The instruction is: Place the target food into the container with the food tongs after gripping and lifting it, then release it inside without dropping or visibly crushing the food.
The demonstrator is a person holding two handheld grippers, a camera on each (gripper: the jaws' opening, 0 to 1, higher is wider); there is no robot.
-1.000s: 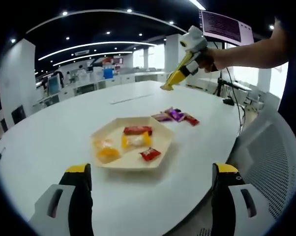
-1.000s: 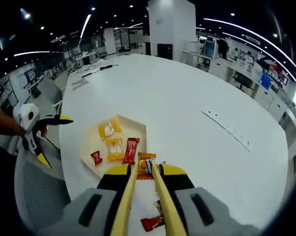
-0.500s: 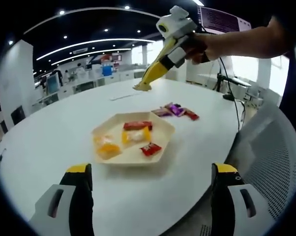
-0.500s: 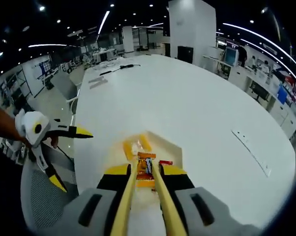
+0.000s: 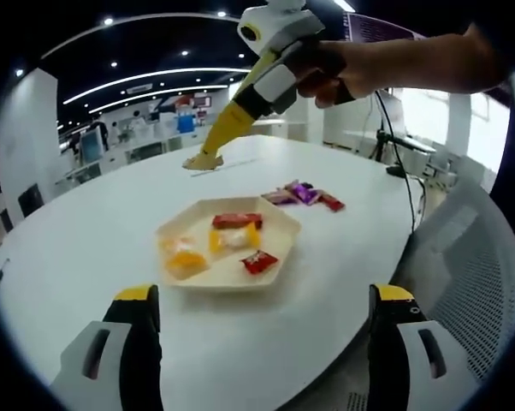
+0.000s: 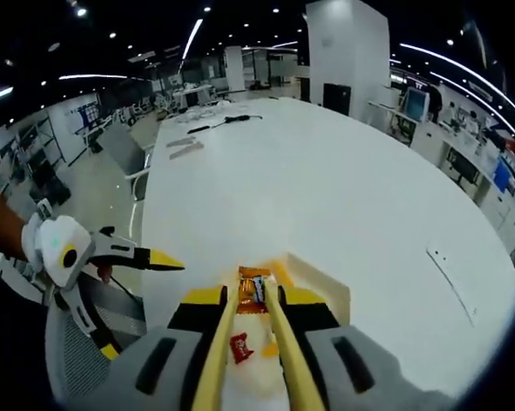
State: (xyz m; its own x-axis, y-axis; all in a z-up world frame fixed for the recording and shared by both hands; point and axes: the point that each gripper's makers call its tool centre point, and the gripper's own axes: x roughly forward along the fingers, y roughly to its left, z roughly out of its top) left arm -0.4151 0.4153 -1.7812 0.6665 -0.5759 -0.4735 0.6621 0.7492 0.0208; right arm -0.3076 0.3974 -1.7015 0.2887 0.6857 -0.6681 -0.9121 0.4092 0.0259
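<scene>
I see the orange wrapped snack [image 6: 255,289] pinched between the tips of the yellow food tongs [image 6: 247,342] that my right gripper [image 6: 254,301] carries. The gripper is clenched on the tongs, so its jaws stand narrow and the two tong arms run forward almost parallel. The snack is off the table and sits just above the near part of the beige hexagonal tray [image 6: 322,282], which lies directly under and ahead of the jaws. Under the tongs, inside the tray, I can make out a small red packet [image 6: 239,347] and something yellow beside it.

In the left gripper view the same tray [image 5: 279,253] lies ahead of my left gripper [image 5: 262,312], between its two jaws and well apart from them. It holds a red bar [image 5: 237,221], a yellow-and-white packet [image 5: 233,239], an orange-yellow packet [image 5: 180,259] and a small red packet [image 5: 259,262]. Beyond the tray, to the right, a little group of purple and red candies [image 5: 306,196] rests on the white table [image 5: 86,248]. The left gripper is released, with the jaws wide apart and nothing between them.

Above the tray, a hand [image 5: 343,73] brings the right gripper and the tongs down from the upper right. To the right of my left gripper there is a grey mesh chair [image 5: 467,274].
</scene>
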